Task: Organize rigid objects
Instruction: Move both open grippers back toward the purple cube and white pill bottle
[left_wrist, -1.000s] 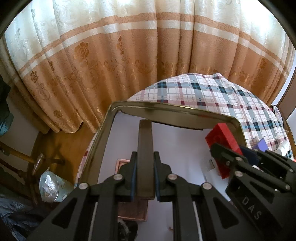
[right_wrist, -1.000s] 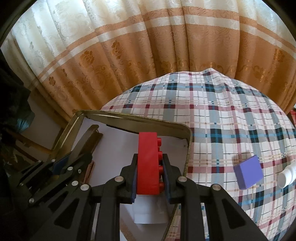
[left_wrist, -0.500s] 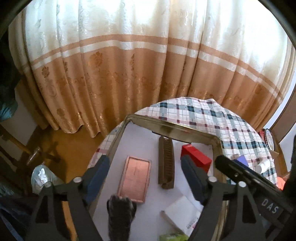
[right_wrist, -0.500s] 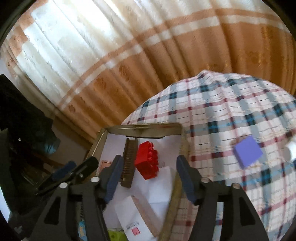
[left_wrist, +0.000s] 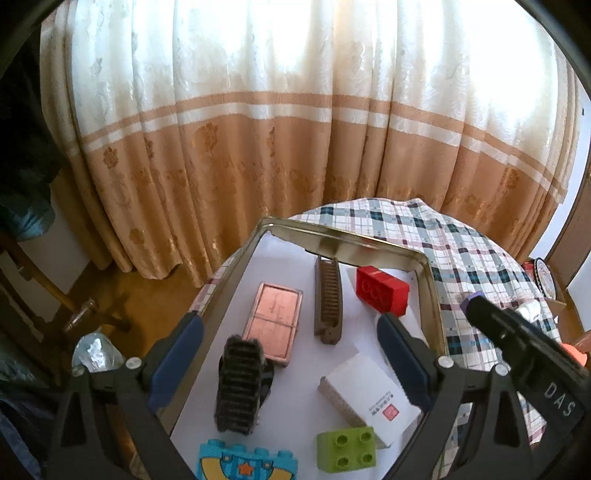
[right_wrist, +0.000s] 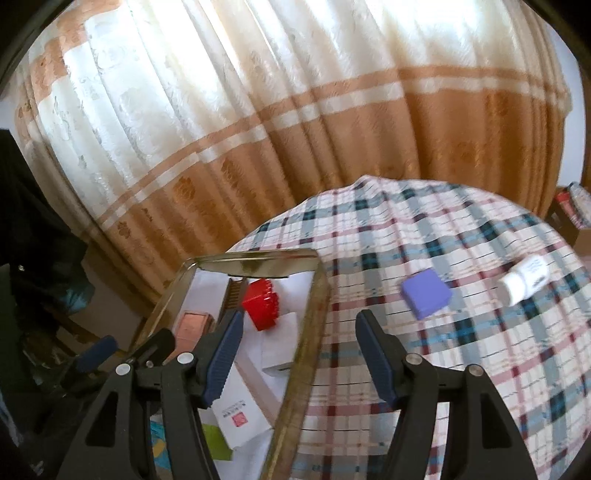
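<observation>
Both tools are spread wide and hold nothing; your left tool (left_wrist: 290, 354) hangs over the metal tray (left_wrist: 430, 273) at the table's left edge; your right tool (right_wrist: 299, 354) straddles the tray's right wall (right_wrist: 308, 332); inside the tray lie the red brick (left_wrist: 382, 290), brown comb (left_wrist: 327, 299), copper plate (left_wrist: 273, 317), black brush (left_wrist: 238, 384), white box (left_wrist: 369, 398) and green brick (left_wrist: 345, 448); a purple block (right_wrist: 426, 293) and white bottle (right_wrist: 524, 280) rest apart on the plaid tablecloth (right_wrist: 461, 369).
</observation>
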